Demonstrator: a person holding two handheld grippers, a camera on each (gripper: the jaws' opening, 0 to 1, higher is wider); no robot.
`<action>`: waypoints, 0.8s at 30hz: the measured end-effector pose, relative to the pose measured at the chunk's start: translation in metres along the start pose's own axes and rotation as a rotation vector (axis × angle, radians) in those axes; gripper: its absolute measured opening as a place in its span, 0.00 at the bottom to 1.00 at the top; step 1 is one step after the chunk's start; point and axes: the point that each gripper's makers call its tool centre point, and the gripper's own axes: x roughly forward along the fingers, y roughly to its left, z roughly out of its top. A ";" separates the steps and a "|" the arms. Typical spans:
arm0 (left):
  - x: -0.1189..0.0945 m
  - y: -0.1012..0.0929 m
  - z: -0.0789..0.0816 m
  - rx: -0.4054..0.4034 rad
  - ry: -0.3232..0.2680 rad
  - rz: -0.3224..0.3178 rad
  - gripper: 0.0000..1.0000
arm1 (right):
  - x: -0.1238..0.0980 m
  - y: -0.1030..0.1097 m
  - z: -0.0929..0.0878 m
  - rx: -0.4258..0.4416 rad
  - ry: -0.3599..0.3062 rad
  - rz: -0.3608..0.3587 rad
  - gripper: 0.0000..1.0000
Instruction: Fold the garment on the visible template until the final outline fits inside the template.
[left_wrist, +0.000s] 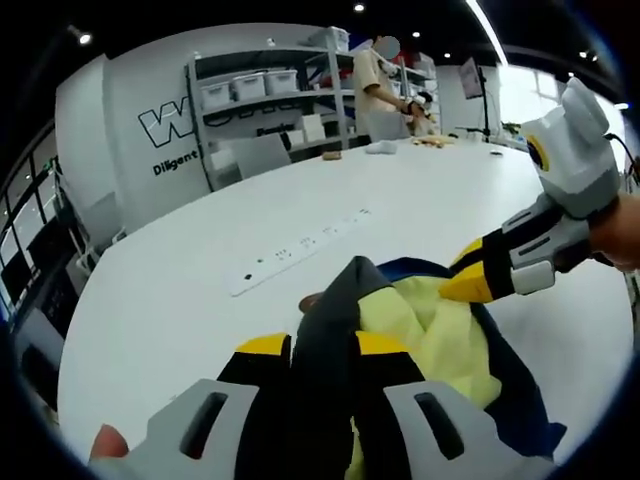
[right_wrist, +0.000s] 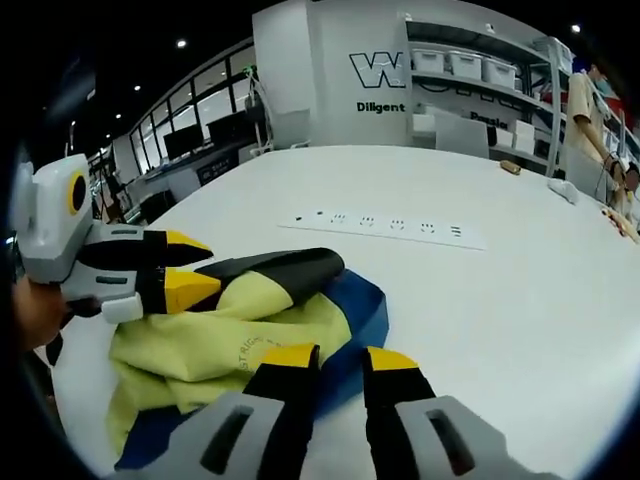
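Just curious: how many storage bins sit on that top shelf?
3 bins in a row on the top shelf by the wall; more may be hidden.

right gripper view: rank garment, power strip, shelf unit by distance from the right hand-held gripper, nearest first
1. Garment: bunched on the table, right at the right hand-held gripper tips.
2. Power strip: lying flat, mid-table beyond the garment.
3. Shelf unit: against the back wall, past the table's far edge.

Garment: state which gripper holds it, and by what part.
The left gripper is shut on the garment, pinching a raised fold of its dark grey part. The right gripper rests over the blue edge; whether it grips cannot be told.
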 end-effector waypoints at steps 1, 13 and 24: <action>0.000 -0.001 0.000 0.003 -0.002 -0.006 0.10 | 0.000 0.000 0.000 -0.001 0.002 0.000 0.12; 0.001 -0.006 -0.001 0.003 -0.005 -0.033 0.00 | -0.001 0.000 -0.001 -0.002 0.002 0.003 0.09; -0.005 0.005 0.000 0.012 0.000 -0.020 0.00 | -0.003 -0.003 0.002 -0.039 -0.001 -0.004 0.00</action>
